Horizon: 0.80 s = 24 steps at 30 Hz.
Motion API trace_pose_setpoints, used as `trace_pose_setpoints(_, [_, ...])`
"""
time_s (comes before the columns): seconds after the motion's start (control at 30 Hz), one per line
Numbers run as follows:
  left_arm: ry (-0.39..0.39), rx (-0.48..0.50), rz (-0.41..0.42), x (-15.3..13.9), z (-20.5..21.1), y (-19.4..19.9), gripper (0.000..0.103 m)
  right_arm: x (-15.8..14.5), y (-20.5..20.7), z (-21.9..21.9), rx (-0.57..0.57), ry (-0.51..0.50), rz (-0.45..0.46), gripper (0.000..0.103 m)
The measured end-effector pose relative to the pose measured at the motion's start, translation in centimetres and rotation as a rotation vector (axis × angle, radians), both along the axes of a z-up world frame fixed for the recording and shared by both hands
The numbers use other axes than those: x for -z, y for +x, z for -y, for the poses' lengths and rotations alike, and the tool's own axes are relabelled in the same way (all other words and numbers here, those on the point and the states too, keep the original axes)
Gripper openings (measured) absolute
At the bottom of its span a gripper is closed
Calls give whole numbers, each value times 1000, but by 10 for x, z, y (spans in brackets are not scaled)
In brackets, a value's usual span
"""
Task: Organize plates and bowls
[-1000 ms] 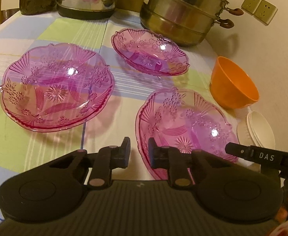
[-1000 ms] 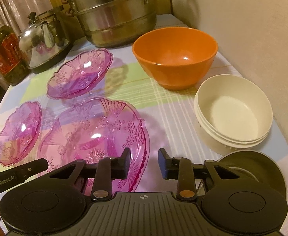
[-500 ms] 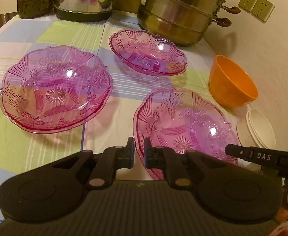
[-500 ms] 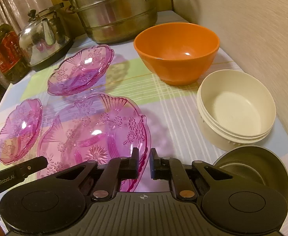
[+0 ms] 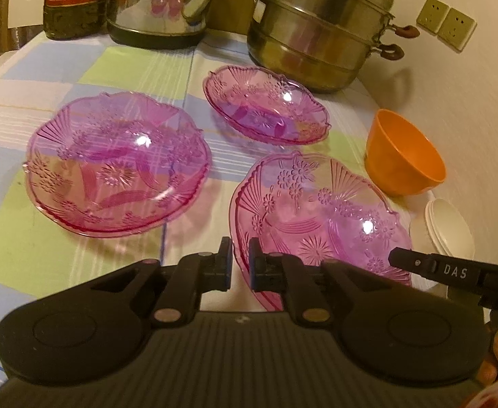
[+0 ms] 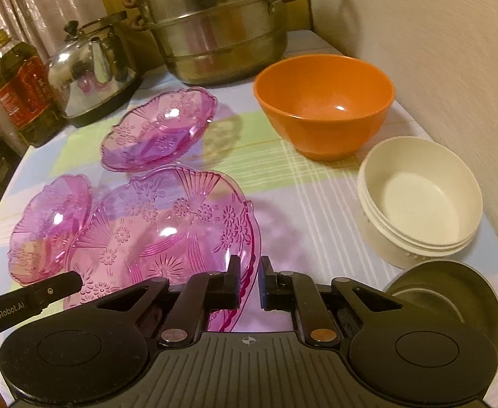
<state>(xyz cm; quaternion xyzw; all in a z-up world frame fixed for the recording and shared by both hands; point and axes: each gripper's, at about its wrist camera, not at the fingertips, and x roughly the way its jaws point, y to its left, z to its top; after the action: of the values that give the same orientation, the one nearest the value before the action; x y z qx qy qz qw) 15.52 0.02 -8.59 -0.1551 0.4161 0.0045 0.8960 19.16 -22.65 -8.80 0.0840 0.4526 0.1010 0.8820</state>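
Three pink glass plates lie on a checked tablecloth. The nearest plate (image 5: 317, 210) (image 6: 167, 224) is gripped from both sides. My left gripper (image 5: 240, 265) is shut on its left rim, which passes between the pads. My right gripper (image 6: 250, 282) is shut on its right rim. A second pink plate (image 5: 116, 163) (image 6: 48, 227) lies to the left and a third pink plate (image 5: 266, 105) (image 6: 157, 129) farther back. An orange bowl (image 5: 402, 156) (image 6: 324, 108) stands by the wall, with stacked cream bowls (image 5: 449, 231) (image 6: 419, 200) nearer.
A dark bowl (image 6: 453, 292) sits close under my right gripper. At the back stand a steel steamer pot (image 5: 317, 27), a kettle (image 5: 160, 0) and an oil bottle (image 5: 72, 0). The wall runs along the right side.
Both grippers' jaws have come together onto the near pink plate's rim, one on each side. Neither hand has shifted much.
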Motion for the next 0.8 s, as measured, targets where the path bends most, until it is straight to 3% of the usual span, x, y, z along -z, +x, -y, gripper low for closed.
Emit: trace_pose_setpoints(0.8, [77,-183,65,-39,-98,-10,8,-32,28,-111,-214,38,83,10])
